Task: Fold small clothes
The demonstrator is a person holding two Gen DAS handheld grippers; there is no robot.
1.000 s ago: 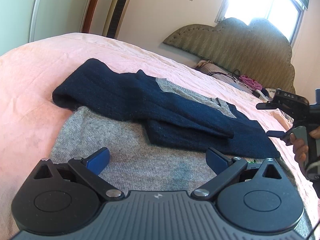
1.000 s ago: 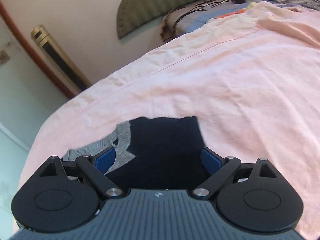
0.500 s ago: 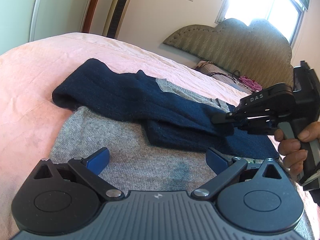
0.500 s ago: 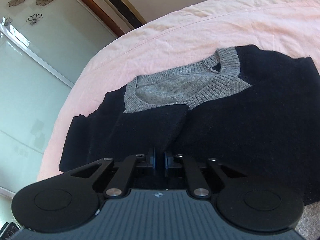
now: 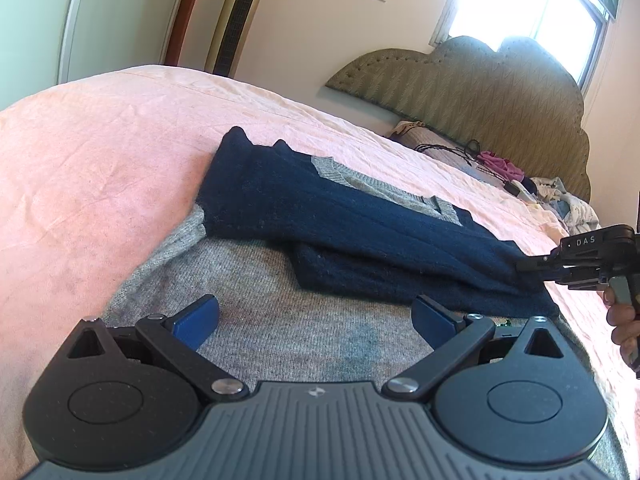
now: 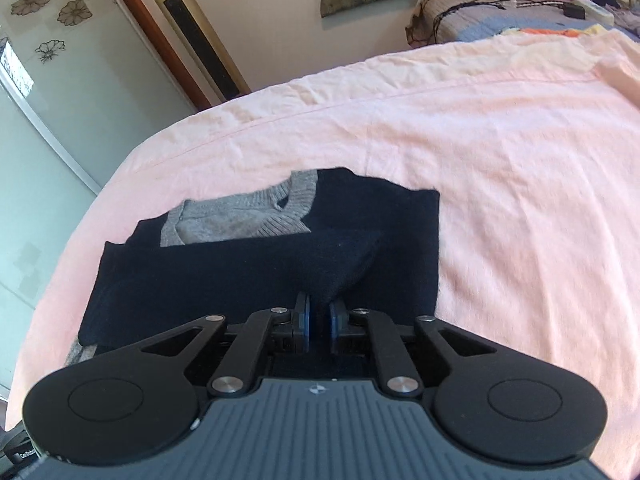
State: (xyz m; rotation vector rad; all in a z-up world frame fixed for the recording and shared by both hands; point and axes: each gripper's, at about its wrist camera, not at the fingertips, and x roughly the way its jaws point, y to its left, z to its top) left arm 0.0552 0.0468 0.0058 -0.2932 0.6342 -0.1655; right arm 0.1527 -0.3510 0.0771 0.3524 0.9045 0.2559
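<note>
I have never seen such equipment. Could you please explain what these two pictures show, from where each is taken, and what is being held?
A person holds one two-finger gripper in each hand; each carries a camera that looks forward along its fingers. One picture comes from the left gripper, whose jaws stand open over the grey body of a dark navy and grey knitted sweater lying on a bed with a pink sheet. At its right edge you see the right gripper and part of the person's hand. The other picture comes from that right gripper: a navy fold, probably a sleeve, sits between its pads, though the jaws are opening slightly.
</note>
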